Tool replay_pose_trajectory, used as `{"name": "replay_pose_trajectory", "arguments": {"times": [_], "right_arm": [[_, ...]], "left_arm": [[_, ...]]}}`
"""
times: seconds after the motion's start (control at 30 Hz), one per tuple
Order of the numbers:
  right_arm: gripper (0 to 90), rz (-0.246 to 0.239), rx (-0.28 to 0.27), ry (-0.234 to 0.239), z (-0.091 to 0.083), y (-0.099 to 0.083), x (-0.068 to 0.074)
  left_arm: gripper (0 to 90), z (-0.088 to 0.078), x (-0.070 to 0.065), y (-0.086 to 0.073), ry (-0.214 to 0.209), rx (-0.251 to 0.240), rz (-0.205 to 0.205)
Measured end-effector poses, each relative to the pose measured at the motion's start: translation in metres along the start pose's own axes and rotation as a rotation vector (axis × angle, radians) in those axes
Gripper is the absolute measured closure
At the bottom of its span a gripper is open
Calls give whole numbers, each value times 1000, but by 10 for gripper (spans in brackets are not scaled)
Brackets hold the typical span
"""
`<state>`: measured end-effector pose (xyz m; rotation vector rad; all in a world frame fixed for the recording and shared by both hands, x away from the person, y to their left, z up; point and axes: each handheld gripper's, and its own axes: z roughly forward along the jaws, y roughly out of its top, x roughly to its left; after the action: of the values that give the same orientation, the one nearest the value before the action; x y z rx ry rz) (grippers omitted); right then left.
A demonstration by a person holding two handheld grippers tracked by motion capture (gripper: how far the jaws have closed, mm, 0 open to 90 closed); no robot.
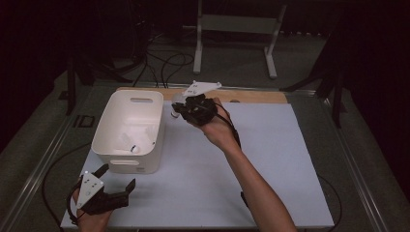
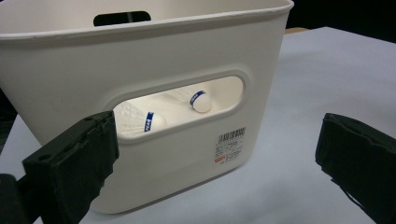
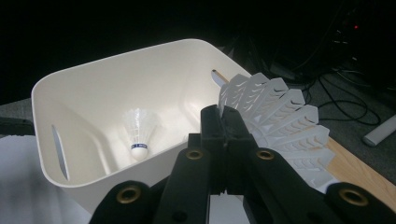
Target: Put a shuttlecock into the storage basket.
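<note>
The right gripper [image 3: 227,140], at upper centre of the high view, is clenched on a shuttlecock's [image 3: 275,116] feather skirt and holds it just beside the bin's [image 1: 112,112] right rim, not yet over the opening. In the left gripper view two shuttlecocks [image 2: 140,119] lie in the bin, seen through its handle slot; one [image 3: 138,128] shows in the right gripper view. The left gripper [image 1: 115,182] rests at lower left of the high view, jaws spread and empty, near the bin's front wall. Judging by this, part of the job is done; the held shuttlecock is left to carry over the rim and drop.
</note>
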<state>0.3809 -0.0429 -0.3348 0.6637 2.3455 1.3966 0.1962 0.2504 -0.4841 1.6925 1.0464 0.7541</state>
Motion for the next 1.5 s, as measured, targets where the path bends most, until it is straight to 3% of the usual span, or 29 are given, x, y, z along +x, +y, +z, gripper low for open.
{"name": "replay_pose_trajectory", "arguments": {"times": [1.5], "right_arm": [[896,-37,-17,47,12,11,22]], "left_arm": [[0,-1,0,0,1,0,0]]}}
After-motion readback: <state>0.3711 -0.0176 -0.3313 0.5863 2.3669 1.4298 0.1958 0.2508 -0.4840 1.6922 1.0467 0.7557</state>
